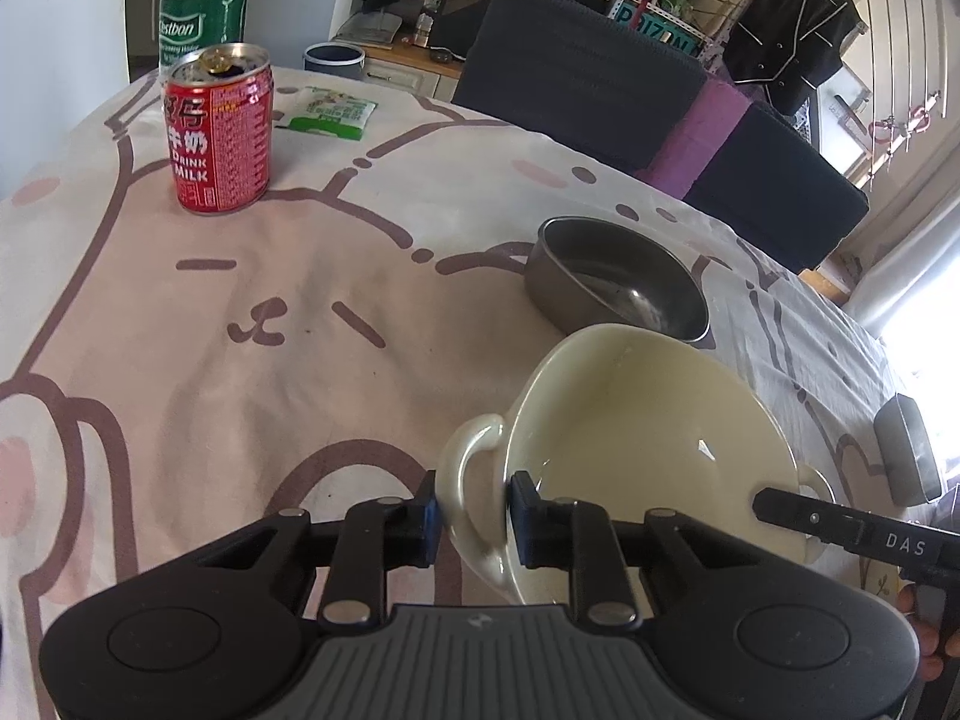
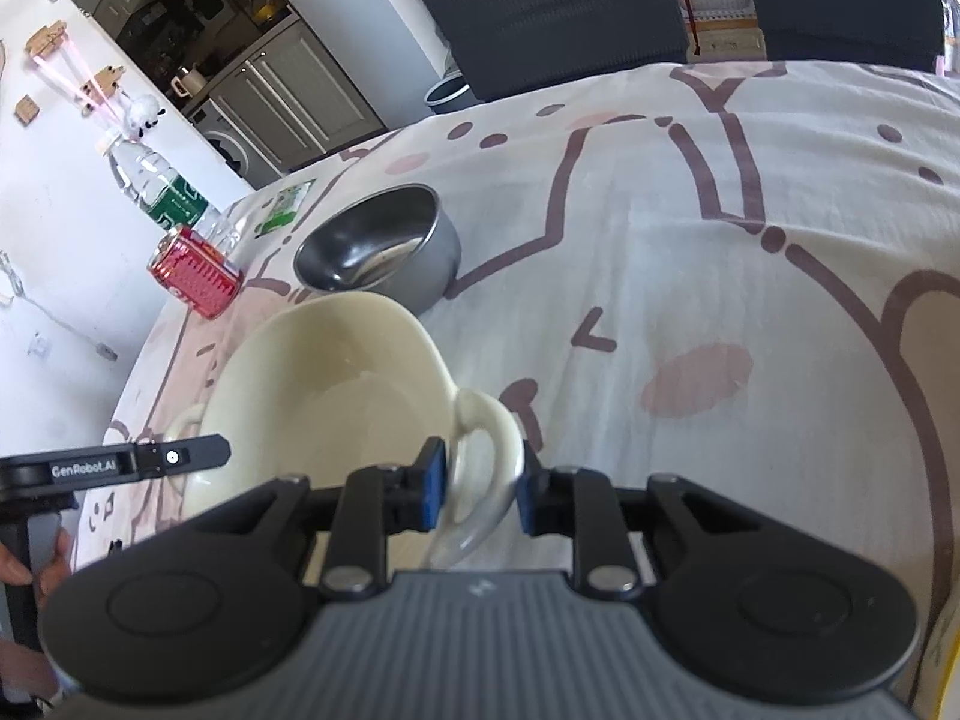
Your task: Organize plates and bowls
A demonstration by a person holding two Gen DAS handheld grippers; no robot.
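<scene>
Both grippers are grasping one cream bowl [image 1: 648, 444], each by one of its two loop handles, probably because the bowl is wide and smooth and two grips are keeping it level for carrying. In the lower middle of the left wrist view, the left gripper [image 1: 473, 516] is clenching the near handle, with the blue pads pressing on its two sides. In the lower middle of the right wrist view, the right gripper [image 2: 480, 489] is gripping the opposite handle in the same way. The bowl is glossy, pale yellow-white, deep and empty. It is sitting low over the cartoon tablecloth [image 1: 240, 360]; I cannot tell if it is touching it. Just behind it, the metal bowl [image 1: 618, 279] is standing, perhaps the place for stacking.
</scene>
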